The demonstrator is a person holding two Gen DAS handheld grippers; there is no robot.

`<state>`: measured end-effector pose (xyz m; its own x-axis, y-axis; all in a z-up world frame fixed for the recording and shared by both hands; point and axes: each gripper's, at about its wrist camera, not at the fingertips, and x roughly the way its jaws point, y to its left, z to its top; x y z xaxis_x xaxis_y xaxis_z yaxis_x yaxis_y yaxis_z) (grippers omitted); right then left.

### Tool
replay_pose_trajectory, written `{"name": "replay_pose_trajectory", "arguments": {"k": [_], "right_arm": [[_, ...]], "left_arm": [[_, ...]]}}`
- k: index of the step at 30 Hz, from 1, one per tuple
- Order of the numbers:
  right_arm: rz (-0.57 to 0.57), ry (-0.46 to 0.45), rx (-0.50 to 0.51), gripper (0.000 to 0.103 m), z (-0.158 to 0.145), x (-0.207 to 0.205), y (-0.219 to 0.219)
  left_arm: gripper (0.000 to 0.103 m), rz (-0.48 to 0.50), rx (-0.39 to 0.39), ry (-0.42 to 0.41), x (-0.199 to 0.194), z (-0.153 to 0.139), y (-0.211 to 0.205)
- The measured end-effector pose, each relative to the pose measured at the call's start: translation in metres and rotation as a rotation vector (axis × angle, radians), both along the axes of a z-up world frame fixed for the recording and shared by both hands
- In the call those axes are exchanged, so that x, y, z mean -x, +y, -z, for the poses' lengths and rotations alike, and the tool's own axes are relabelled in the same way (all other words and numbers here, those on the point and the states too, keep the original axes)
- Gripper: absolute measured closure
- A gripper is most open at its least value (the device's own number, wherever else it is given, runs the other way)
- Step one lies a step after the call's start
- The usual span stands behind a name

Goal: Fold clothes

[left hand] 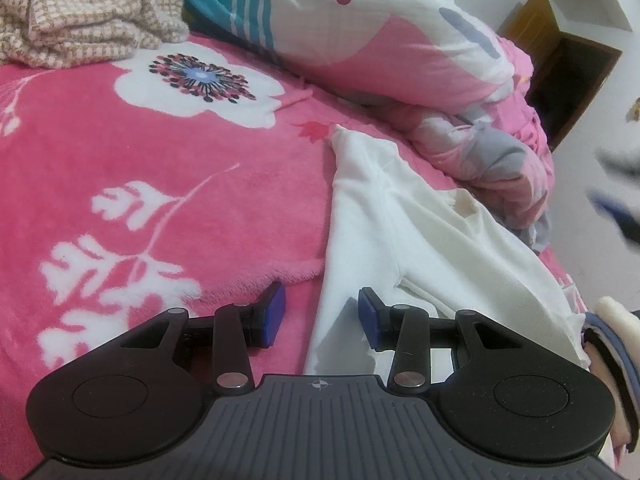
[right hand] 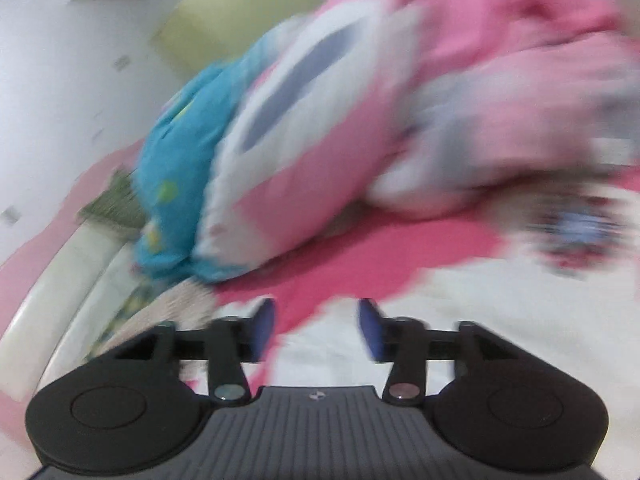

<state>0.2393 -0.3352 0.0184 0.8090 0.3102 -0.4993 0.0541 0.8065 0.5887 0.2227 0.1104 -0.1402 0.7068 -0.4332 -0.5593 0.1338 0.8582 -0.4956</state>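
White garment (left hand: 384,216) lies spread on the bed's pink floral blanket (left hand: 160,160), w/ one sleeve running up toward the rumpled quilt (left hand: 420,52) and the body trailing down-right toward the bed edge. Prob. laid flat like this so seams and edges are reachable before any fold; no fold looks made yet, so task seems near its start.

Left gripper (left hand: 322,322) hovers low over the garment's near-left edge. Its blue fingers (left hand: 276,316) are spread, nothing pinched: left pad sits over bare blanket, right pad over white cloth, so the hem line runs btwn them. Reads as lining up to take that edge, since a grip at the border lets the cloth be lifted and turned over w/o bunching.

Right gripper (right hand: 318,328) is in a badly blurred view, so it's moving fast. Fingers (right hand: 370,330) spread w/ a clear gap, no cloth in them; white fabric below-right of them, pink blanket below-left. Whether that white is the same garment I can't tell for sure, though likely.

A checked beige cloth (left hand: 80,12) sits bunched at the far-left of the bed, well apart, prob. waiting its turn. Teal bedding (right hand: 180,152) is piled beside the quilt, out of the working patch.
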Motion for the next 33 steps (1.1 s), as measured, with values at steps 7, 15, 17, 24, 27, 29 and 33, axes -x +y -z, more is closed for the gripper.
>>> {"name": "replay_pose_trajectory", "arguments": {"k": [7, 15, 17, 24, 27, 29, 33], "right_arm": [[0.343, 0.206, -0.165, 0.050, 0.064, 0.128, -0.108], [0.378, 0.300, -0.333, 0.050, 0.117, 0.125, -0.120], [0.369, 0.313, -0.331, 0.050, 0.123, 0.117, -0.113], [0.375, 0.271, -0.276, 0.096, 0.125, 0.097, -0.097], [0.324, 0.161, -0.195, 0.096, 0.089, 0.090, -0.072], [0.260, 0.066, -0.150, 0.096, 0.053, 0.080, -0.048], [0.070, -0.103, -0.056, 0.097, -0.026, 0.033, 0.020]], "left_arm": [[0.062, -0.007, 0.018, 0.006, 0.000, 0.000, 0.003], [0.062, -0.007, 0.037, 0.008, 0.000, 0.000, 0.006], [0.062, -0.006, 0.029, 0.007, 0.000, 0.000, 0.005], [0.062, -0.003, 0.014, 0.006, 0.000, -0.001, 0.004], [0.062, -0.017, -0.003, 0.003, 0.003, -0.004, 0.003], [0.061, -0.038, -0.033, -0.017, 0.007, -0.008, 0.002], [0.058, -0.048, -0.110, -0.152, 0.026, -0.026, -0.002]]}}
